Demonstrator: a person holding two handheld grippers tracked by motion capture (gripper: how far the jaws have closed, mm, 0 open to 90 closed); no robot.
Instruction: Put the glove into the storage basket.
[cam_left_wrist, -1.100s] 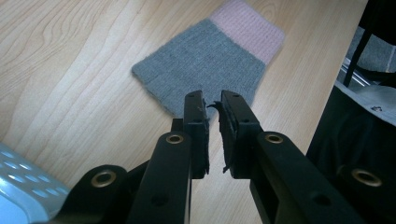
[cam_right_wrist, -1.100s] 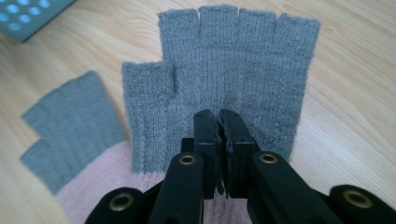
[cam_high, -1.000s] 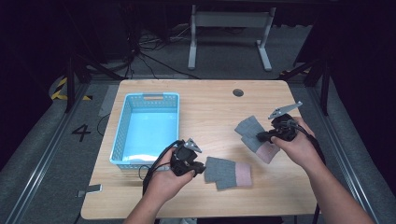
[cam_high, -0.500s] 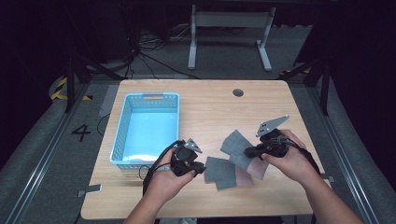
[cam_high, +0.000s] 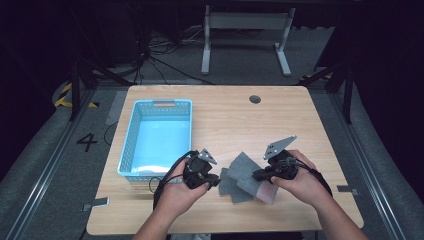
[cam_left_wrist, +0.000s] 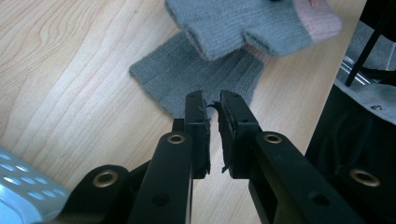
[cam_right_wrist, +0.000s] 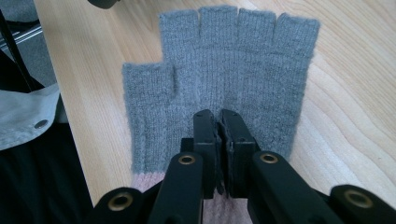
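Two grey fingerless gloves with pink cuffs are at the table's near edge. My right gripper (cam_high: 259, 175) (cam_right_wrist: 218, 114) is shut on one glove (cam_high: 245, 166) (cam_right_wrist: 224, 60) near its cuff, and the stubby fingers point away from the jaws. This glove overlaps the second glove (cam_high: 230, 189) (cam_left_wrist: 187, 74), which lies flat on the wood. My left gripper (cam_high: 214, 181) (cam_left_wrist: 212, 98) sits at the flat glove's left edge, jaws almost together and pinching the edge of the knit. In the left gripper view the carried glove (cam_left_wrist: 233, 23) lies across the far end of the flat one.
A light blue plastic basket (cam_high: 127, 145) stands at the left of the table, just beyond my left hand. A round cable hole (cam_high: 255, 99) is near the far edge. The table's near edge lies close behind both hands.
My right gripper has carried its glove leftward and toward the near edge, so that it now overlaps the flat glove. The left gripper has kept still.
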